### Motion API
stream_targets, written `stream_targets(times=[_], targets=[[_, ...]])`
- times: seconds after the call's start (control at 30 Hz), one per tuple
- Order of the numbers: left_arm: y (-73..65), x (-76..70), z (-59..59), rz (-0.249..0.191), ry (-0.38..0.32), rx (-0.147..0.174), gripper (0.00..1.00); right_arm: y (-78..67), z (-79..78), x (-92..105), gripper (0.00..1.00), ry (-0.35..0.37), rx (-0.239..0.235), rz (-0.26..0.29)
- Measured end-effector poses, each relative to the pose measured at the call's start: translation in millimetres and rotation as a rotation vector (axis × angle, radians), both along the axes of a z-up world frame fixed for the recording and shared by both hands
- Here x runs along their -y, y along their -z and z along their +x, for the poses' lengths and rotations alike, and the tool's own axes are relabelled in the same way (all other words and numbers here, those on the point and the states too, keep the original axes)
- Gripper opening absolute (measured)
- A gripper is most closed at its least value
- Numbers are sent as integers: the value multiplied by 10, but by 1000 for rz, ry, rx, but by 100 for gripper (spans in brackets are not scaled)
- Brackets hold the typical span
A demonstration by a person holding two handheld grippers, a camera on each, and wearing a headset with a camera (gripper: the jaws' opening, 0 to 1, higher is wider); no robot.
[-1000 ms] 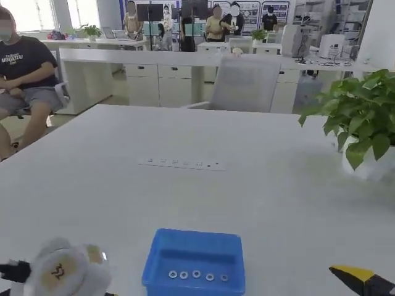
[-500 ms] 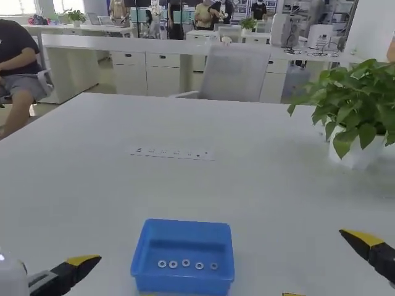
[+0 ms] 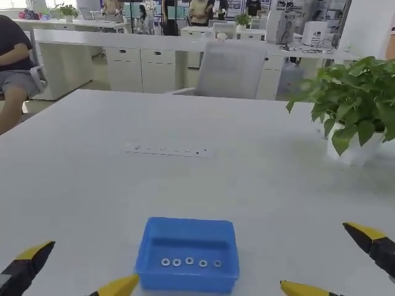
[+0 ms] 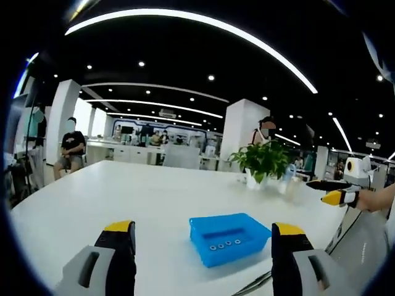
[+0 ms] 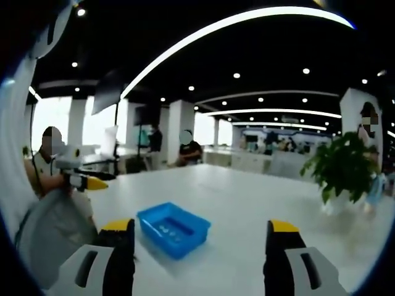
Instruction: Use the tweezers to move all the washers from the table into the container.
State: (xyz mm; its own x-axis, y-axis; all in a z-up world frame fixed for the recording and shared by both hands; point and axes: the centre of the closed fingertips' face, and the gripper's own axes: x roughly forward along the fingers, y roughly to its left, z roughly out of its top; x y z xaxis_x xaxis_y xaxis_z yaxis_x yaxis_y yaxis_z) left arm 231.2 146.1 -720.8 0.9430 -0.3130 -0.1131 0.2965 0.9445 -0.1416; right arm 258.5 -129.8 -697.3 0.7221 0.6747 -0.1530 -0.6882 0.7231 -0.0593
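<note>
both claws wide apart, washers lying in the blue container

in the head view the blue container (image 3: 187,239) sat on the white bench (image 3: 278,197) at the lower centre of the frame. five washers (image 3: 189,262) lay in a row on its floor, close to its near wall. the left claw (image 3: 86,265) came in at the lower left, its two yellow-tipped jaws spread wide and holding nothing, one tip just beside the container's near left corner. the right claw (image 3: 316,256) came in at the lower right, its jaws likewise spread and bare, apart from the container.

in the left gripper view the container lay between that claw's two jaws, ahead of them on the bench, and the right claw showed at the right edge of the frame. in the right gripper view the container lay left of centre, nearer the left jaw.

further up the head view a strip of sockets (image 3: 166,150) was set in the bench. a leafy plant (image 3: 355,102) in a white pot (image 3: 358,151) stood at the right edge, a grey chair (image 3: 231,71) behind the far edge of the bench, and a seated person (image 3: 15,61) in the upper left.
</note>
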Motion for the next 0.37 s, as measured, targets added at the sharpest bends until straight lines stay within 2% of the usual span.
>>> stream_targets(times=[0.03, 0.13, 0.23, 0.3, 0.37], targets=[[0, -18, 7, 18, 0, 5, 94, -1, 8, 0, 86, 13, 3, -6], [16, -61, 11, 20, -1, -4, 94, -66, 69, 67, 88, 65, 44, -10], [23, -37, -1, 8, 17, -10, 93, -78, 83, 106, 89, 84, 33, 20], [44, -53, 3, 40, 10, -14, 92, -61, 104, 127, 89, 94, 18, 27], [26, -64, -1, 15, 6, -12, 92, -71, 106, 129, 89, 100, 20, 34]])
